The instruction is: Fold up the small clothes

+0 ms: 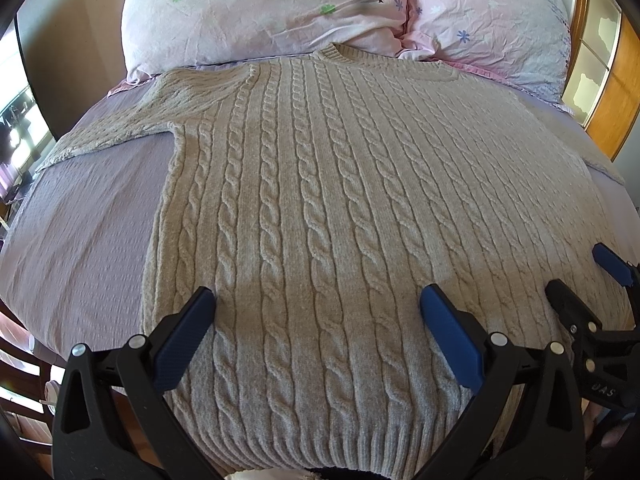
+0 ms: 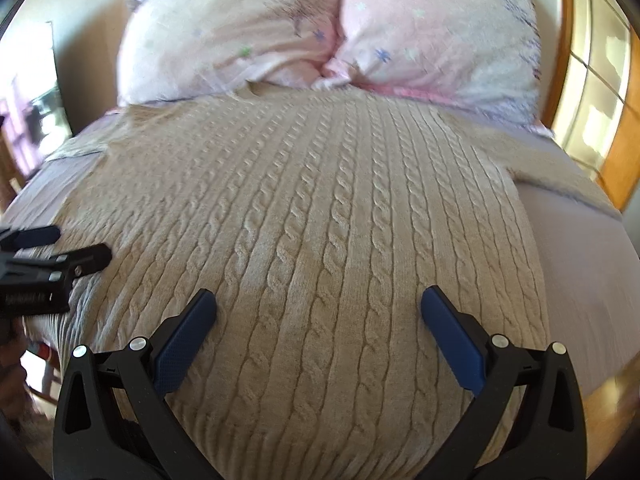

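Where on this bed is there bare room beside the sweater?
Bare sheet lies left of the sweater, below its left sleeve; another strip lies right, below the right sleeve. Pillows crowd the collar end.

Bright daylight, heavy fisheye edge warp, right wrist view motion-blurred.

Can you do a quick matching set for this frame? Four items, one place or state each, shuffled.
Column 1:
1. sweater
2. pillows
3. left claw
4. right claw

Column 2:
A. propped at the head of the bed, beyond the collar
B. open, over the hem half nearer the spread-out sleeve
C. spread flat, hem toward the cameras
D. open, over the other hem half, nearer the wooden frame

Pairs: 1-C, 2-A, 3-B, 4-D
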Action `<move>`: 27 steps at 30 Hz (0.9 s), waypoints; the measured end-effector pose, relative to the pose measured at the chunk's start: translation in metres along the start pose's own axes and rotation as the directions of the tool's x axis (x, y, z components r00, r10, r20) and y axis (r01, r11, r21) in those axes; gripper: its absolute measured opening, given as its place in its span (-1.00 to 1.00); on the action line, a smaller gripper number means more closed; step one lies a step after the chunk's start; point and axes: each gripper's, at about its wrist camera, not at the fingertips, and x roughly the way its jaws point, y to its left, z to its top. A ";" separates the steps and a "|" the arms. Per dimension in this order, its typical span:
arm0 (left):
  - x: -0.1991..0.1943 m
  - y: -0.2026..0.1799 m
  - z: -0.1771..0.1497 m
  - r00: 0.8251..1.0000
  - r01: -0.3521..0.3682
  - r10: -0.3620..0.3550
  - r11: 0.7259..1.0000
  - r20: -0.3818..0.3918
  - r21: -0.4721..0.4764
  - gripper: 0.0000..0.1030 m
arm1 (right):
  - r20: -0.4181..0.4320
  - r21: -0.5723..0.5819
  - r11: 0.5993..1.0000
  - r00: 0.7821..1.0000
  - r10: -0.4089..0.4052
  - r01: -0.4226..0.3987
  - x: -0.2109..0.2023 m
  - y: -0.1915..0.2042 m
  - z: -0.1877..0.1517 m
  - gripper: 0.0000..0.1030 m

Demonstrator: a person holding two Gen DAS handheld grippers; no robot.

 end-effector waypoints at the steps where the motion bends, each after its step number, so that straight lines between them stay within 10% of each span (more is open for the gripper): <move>1: 0.000 0.000 -0.001 1.000 0.000 0.000 1.000 0.001 0.002 0.97 | -0.010 0.003 1.000 1.000 0.018 -0.018 0.001 -0.007 0.004 0.97; 7: 0.000 0.020 0.014 0.996 0.089 -0.089 0.996 -0.005 -0.028 0.97 | 0.119 0.359 0.924 0.975 -0.189 0.135 -0.030 -0.158 0.050 0.97; 10: -0.001 0.061 0.033 0.984 0.178 -0.173 0.973 0.049 -0.147 0.96 | 0.093 0.662 0.740 0.967 -0.235 0.116 -0.033 -0.271 0.053 0.88; 14: -0.003 0.110 0.045 0.950 0.292 -0.247 0.921 0.192 -0.258 0.97 | 0.049 0.904 0.424 0.972 -0.231 0.055 -0.021 -0.383 0.030 0.09; 16: -0.003 0.128 0.052 0.938 0.307 -0.248 0.918 0.243 -0.249 0.97 | 0.024 0.936 0.347 0.969 -0.246 0.065 -0.014 -0.410 0.025 -0.01; 24: -0.007 0.182 0.066 0.929 0.256 -0.149 0.920 0.339 -0.298 0.97 | -0.006 0.984 0.170 0.962 -0.272 0.054 0.011 -0.461 0.002 -0.35; 27: -0.006 0.212 0.068 0.924 0.236 -0.083 0.891 0.373 -0.388 0.97 | -0.012 0.987 0.152 0.955 -0.297 0.059 0.015 -0.469 -0.005 -0.87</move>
